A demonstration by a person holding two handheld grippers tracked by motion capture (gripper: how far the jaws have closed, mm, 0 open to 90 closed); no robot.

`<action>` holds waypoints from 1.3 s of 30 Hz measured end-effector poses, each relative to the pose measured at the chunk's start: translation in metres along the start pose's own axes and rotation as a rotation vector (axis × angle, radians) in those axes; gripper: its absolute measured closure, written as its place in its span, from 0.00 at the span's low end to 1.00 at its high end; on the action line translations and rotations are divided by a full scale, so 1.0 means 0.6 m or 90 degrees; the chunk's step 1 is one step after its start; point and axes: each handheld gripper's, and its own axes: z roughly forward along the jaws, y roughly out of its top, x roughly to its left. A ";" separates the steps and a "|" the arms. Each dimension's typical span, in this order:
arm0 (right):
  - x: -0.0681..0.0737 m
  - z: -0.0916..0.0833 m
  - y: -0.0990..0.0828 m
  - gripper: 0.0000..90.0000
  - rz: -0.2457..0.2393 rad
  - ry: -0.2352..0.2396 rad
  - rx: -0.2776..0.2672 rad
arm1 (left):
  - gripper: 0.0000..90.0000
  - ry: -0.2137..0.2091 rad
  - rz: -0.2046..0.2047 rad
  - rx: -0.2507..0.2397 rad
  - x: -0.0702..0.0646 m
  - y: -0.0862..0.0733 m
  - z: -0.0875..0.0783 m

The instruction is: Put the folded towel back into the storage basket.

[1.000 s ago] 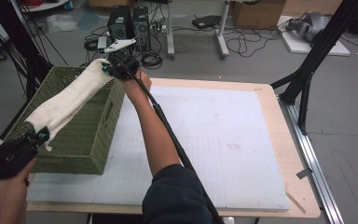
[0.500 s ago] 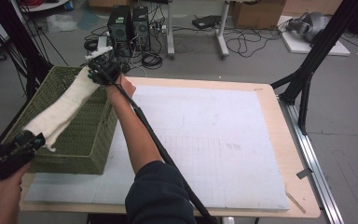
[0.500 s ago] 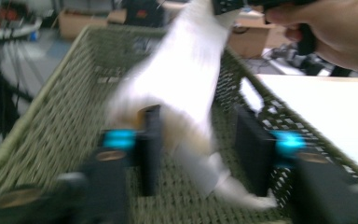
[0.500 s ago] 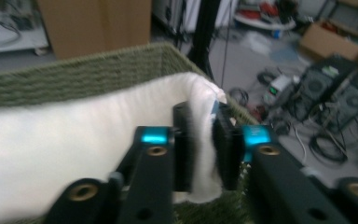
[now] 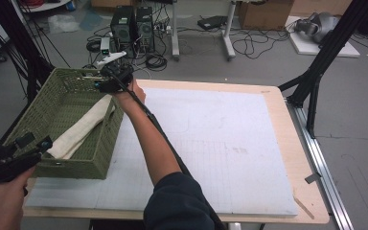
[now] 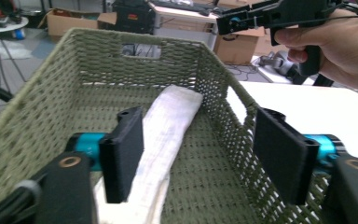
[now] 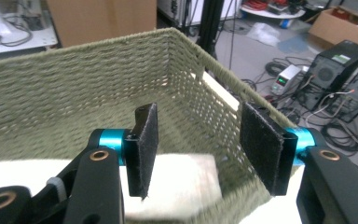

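Note:
A cream folded cloth [image 5: 84,127] lies slantwise inside the green woven basket [image 5: 76,165] at the table's left. My left gripper [image 5: 33,142] sits at the basket's near corner, open. In the left gripper view its jaws [image 6: 198,154] stand wide apart over the cloth's [image 6: 168,126] near end, the left pad just above it. My right gripper [image 5: 100,80] hovers at the basket's far right corner, open. In the right gripper view [image 7: 198,144] the cloth's other end [image 7: 182,182] rests below the parted jaws, against the basket wall [image 7: 74,79].
The basket stands on a white board [image 5: 220,143] that covers the wooden table [image 5: 311,201]. The person's right forearm [image 5: 148,139] stretches across the board to the basket. Computer towers [image 5: 132,24] and cables sit on the floor behind; black stand legs [image 5: 316,72] rise at the right.
The cloth was stretched between both grippers above the basket. Both have let go, and it now lies inside. The right gripper moved left to the basket's far corner.

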 end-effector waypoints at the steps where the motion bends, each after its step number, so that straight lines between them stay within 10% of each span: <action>1: -0.004 -0.007 -0.003 0.47 0.004 0.006 -0.002 | 0.33 -0.006 -0.003 -0.002 -0.002 0.001 0.002; 24: -0.071 -0.197 -0.102 0.20 0.049 0.015 -0.041 | 0.22 -0.173 0.013 -0.015 -0.070 0.010 0.054; 39: -0.108 -0.344 -0.226 0.19 0.058 -0.056 -0.039 | 0.23 -0.201 0.067 0.001 -0.123 0.005 0.092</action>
